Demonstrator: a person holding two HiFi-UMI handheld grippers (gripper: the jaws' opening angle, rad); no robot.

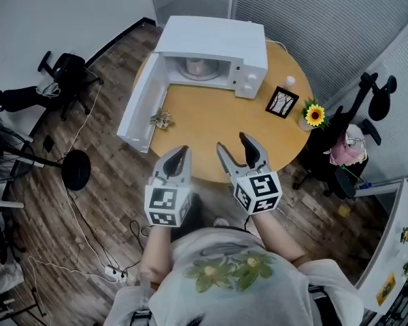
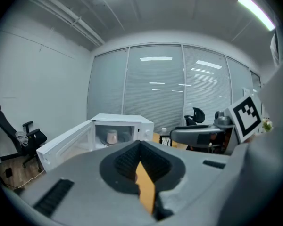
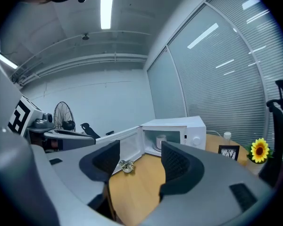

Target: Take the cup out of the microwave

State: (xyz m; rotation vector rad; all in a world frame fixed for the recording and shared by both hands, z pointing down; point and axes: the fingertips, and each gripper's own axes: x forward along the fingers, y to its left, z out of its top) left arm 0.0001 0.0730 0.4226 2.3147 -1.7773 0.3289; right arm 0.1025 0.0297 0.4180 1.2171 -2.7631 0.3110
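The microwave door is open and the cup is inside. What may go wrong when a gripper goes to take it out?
1. The cup sits deep inside the microwave. The right gripper, with its jaws wide open, might strike the opening's edge on the way in.
2. The open door juts out at the left, so a sideways move may hit it.
3. The small plant lies beside the door, near the approach path, and may get knocked.

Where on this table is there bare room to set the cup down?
Widest bare patch: the middle of the table, bordered by the microwave, the small plant beside its open door, and the picture frame, down to the near edge. Crowded at the right rim: frame, sunflower, bottle.
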